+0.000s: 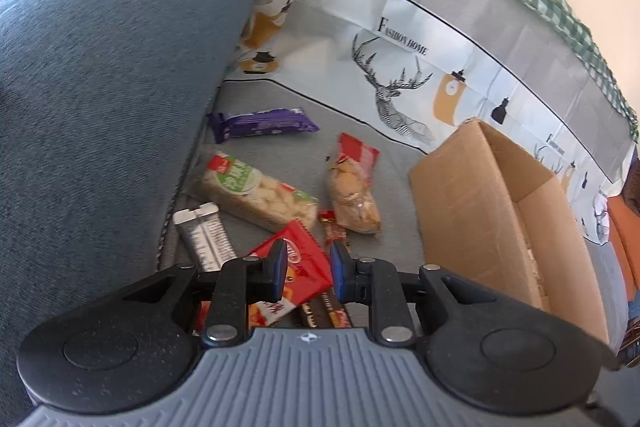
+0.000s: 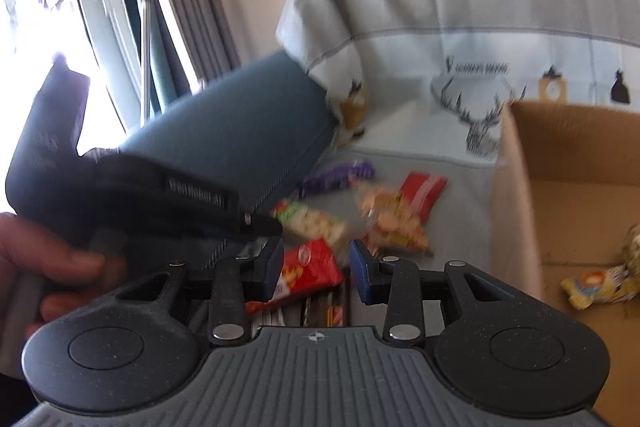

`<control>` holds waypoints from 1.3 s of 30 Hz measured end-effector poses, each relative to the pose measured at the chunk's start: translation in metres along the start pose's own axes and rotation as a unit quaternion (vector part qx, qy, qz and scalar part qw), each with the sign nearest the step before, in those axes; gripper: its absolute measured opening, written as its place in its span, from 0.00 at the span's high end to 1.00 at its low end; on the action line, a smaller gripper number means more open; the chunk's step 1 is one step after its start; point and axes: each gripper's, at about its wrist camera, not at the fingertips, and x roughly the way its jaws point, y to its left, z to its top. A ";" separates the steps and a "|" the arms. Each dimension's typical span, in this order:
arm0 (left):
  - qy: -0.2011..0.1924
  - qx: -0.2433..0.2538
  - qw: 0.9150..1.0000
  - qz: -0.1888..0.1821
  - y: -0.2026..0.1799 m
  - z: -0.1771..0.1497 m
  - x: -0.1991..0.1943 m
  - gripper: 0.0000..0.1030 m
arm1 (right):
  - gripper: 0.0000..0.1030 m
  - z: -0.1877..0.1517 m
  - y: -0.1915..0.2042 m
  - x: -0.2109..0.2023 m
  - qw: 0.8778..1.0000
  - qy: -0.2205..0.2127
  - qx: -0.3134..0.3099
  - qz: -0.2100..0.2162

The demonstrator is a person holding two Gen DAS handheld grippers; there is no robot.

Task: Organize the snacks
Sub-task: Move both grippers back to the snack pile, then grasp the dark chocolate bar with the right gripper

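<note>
Jaws of left gripper (image 1: pixel 307 269) stand narrowly apart over red snack packet (image 1: pixel 294 259), pads not clearly pressing it, so grip: cannot tell. Left to right on grey sofa seat (image 1: pixel 384 227): silver wrapper (image 1: pixel 205 235), purple bar (image 1: pixel 264 123), green-label cracker pack (image 1: pixel 256 197), clear cookie bag (image 1: pixel 354 193), open cardboard box (image 1: pixel 480 211). Right gripper (image 2: pixel 316 269) jaws part open above same red packet, nothing pinched; yellow snack (image 2: pixel 592 285) lies inside box
</note>
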 end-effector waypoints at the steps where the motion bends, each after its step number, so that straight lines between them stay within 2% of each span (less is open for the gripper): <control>1: 0.003 0.000 1.000 0.002 0.001 0.000 0.001 0.77 | 0.62 -0.003 0.001 0.007 1.000 0.013 0.001 -0.003; 5: 0.012 0.010 1.000 0.013 0.002 0.000 0.008 0.75 | 0.62 -0.014 0.002 0.033 0.998 0.054 0.008 -0.016; 7: 0.017 0.018 0.999 0.019 0.001 -0.001 0.012 0.70 | 0.58 -0.018 0.002 0.045 0.997 0.072 0.013 -0.021; 9: 0.021 0.028 0.999 0.026 0.000 -0.002 0.015 0.66 | 0.48 -0.023 0.002 0.058 0.995 0.093 0.015 -0.024; 10: 0.022 0.033 0.999 0.028 0.000 -0.003 0.017 0.63 | 0.48 -0.025 0.004 0.063 0.994 0.100 0.012 -0.030; 12: 0.025 0.043 0.998 0.033 -0.002 -0.004 0.020 0.57 | 0.48 -0.028 0.004 0.070 0.993 0.111 0.007 -0.034; 17: 0.039 0.087 0.994 0.045 -0.013 -0.009 0.032 0.27 | 0.48 -0.034 0.005 0.085 0.991 0.131 0.002 -0.037; 19: 0.046 0.107 0.992 0.057 -0.018 -0.012 0.038 0.23 | 0.48 -0.037 0.006 0.091 0.989 0.143 -0.005 -0.041; 22: 0.054 0.118 0.989 0.067 -0.019 -0.014 0.046 0.21 | 0.51 -0.042 0.008 0.094 0.987 0.149 -0.024 -0.049; 23: 0.056 0.118 0.989 0.069 -0.019 -0.015 0.048 0.21 | 0.59 -0.043 0.010 0.094 0.987 0.147 -0.034 -0.051; 24: 0.057 0.118 0.989 0.070 -0.018 -0.015 0.050 0.21 | 0.60 -0.043 0.011 0.092 0.987 0.145 -0.044 -0.053; 32: 0.077 0.139 0.983 0.093 -0.022 -0.019 0.065 0.18 | 0.61 -0.047 0.006 0.071 0.986 0.137 -0.065 -0.070; 35: 0.093 0.146 0.979 0.106 -0.023 -0.023 0.071 0.17 | 0.60 -0.048 0.004 0.056 0.989 0.123 -0.056 -0.064; 39: 0.105 0.164 0.973 0.122 -0.025 -0.027 0.078 0.15 | 0.60 -0.059 -0.001 0.040 0.988 0.131 -0.049 -0.072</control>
